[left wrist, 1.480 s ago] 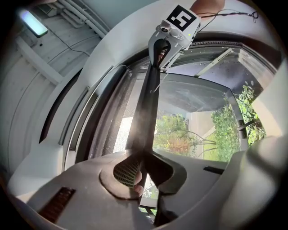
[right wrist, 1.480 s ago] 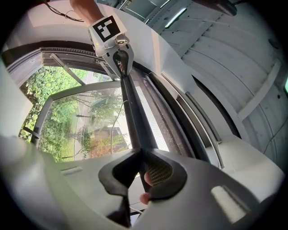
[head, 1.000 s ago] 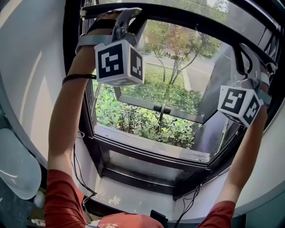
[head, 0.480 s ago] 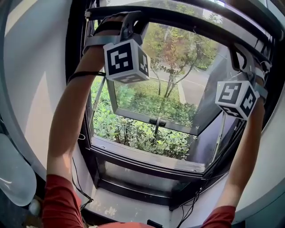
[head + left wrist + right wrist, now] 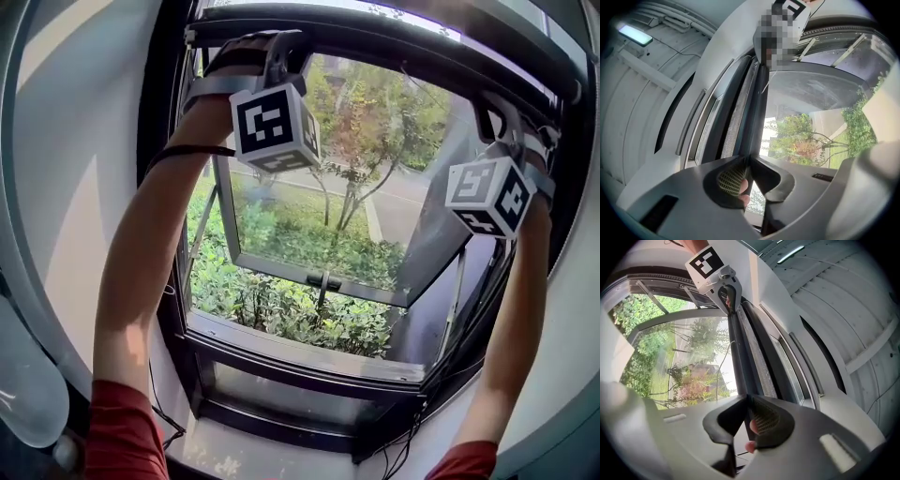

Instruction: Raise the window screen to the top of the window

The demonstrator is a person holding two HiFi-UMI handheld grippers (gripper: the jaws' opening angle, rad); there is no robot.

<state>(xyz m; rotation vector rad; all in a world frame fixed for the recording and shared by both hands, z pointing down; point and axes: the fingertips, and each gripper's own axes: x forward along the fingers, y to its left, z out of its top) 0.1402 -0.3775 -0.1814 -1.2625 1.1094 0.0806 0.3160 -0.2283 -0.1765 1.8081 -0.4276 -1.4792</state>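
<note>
The window screen's dark bottom bar (image 5: 375, 36) runs across the top of the window opening in the head view. My left gripper (image 5: 281, 45) is shut on the bar's left part, with its marker cube hanging below. My right gripper (image 5: 495, 105) is shut on the bar's right end. In the left gripper view the jaws (image 5: 749, 161) pinch the bar's edge (image 5: 757, 117), with the mesh strip (image 5: 737, 117) beside it. The right gripper view shows the same: jaws (image 5: 746, 400) clamped on the bar (image 5: 739, 357), which runs on to the other gripper's cube (image 5: 708, 264).
Below the bar an open glass casement (image 5: 319, 225) tilts outward over shrubs and a tree. The dark sill (image 5: 300, 349) lies under it, with cables (image 5: 408, 439) at its lower right. Curved white wall frames both sides. A ceiling light (image 5: 635, 33) glows above.
Both grippers have risen with the screen bar, and more of the open window shows under it. The jaws look unchanged on the bar.
</note>
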